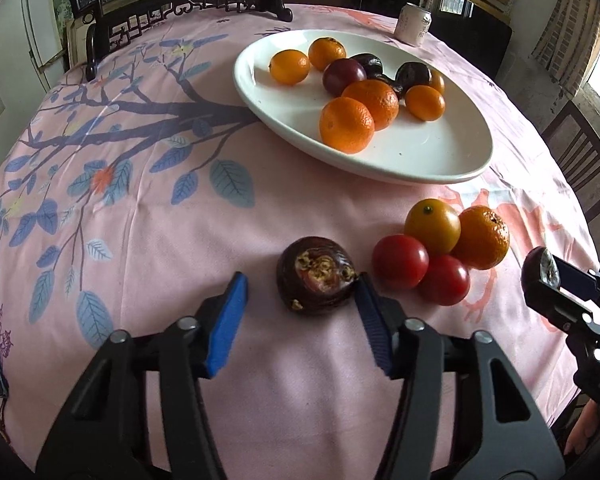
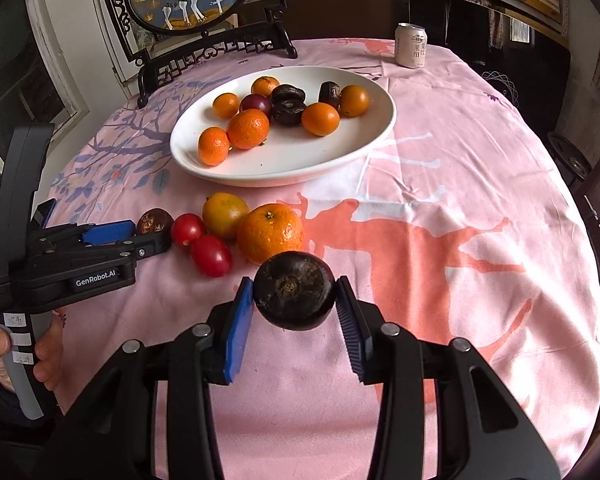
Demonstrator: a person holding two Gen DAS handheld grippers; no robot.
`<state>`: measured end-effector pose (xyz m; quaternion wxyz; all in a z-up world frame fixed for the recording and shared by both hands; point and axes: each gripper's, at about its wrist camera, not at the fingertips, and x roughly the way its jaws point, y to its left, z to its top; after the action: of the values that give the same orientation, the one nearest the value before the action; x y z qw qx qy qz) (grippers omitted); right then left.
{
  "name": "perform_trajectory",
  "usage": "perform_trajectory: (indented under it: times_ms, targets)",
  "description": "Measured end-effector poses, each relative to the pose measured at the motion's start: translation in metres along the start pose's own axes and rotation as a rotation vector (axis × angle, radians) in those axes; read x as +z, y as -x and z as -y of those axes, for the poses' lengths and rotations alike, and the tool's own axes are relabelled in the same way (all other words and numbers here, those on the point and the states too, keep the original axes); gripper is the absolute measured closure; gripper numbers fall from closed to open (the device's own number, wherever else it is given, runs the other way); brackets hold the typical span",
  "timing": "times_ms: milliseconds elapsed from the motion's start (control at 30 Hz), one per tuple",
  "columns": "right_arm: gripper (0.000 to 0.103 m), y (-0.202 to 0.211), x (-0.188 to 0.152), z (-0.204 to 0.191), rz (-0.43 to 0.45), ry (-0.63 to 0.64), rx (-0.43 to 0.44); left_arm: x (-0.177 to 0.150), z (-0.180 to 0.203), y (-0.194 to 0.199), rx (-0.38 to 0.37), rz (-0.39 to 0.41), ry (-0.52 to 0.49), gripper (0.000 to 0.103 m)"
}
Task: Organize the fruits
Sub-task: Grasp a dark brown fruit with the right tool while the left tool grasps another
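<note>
Pink cloth printed with blue branches and coral deer covers the table [image 2: 440, 184], and a white oval plate [image 2: 376, 132] sits toward its far side, already carrying small oranges and dark purple fruits. Loose fruit remains on the near cloth: a yellow-orange fruit [image 2: 225, 214], a mandarin [image 2: 270, 233] and two red tomatoes [image 2: 200, 244], all bunched together just near of the plate.

The right gripper [image 2: 294, 300] is clenched on a dark round fruit [image 2: 294, 296], both blue pads pressing its sides, stem scar facing the camera; it hangs clear of the cloth, right beside the mandarin. The plate lies straight ahead and farther off, beyond the loose cluster, so carrying this fruit there means going over or around those pieces.

The left gripper [image 1: 300, 300] stands around a split, brownish-purple fruit [image 1: 318, 276] lying on the cloth. Its right pad touches the fruit, while a gap shows at the left pad, so the grip is not made; the jaws are released. That fruit sits off-centre between the jaws, toward the right one, with the tomatoes just to its right. From there the plate lies far and slightly right.

The right hand looks set to deliver first.
</note>
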<state>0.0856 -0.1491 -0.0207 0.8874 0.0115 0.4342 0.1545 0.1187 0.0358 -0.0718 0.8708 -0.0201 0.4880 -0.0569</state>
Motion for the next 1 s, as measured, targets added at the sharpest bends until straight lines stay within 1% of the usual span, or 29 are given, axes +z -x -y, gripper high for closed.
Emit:
perform_trajectory:
  times_ms: [267, 667, 833, 933, 1000]
  targets:
    - [0.061, 0.009, 0.004, -0.002, 0.026, -0.013, 0.016, -0.006, -0.003, 0.011, -0.046, 0.0, 0.034, 0.064]
    - [0.061, 0.011, 0.008, -0.007, 0.03, -0.002, 0.028, -0.007, -0.002, 0.061, -0.112, 0.076, 0.024, 0.064]
    - [0.061, 0.011, 0.015, -0.009, 0.035, 0.007, 0.038, 0.004, 0.0, 0.071, -0.126, 0.088, 0.015, 0.064]
    - [0.061, 0.01, 0.025, -0.009, 0.035, 0.024, 0.051, 0.018, -0.001, 0.072, -0.13, 0.092, 0.003, 0.064]
    - [0.061, 0.009, 0.037, -0.01, 0.044, 0.042, 0.05, 0.031, -0.002, 0.074, -0.115, 0.108, -0.008, 0.064]
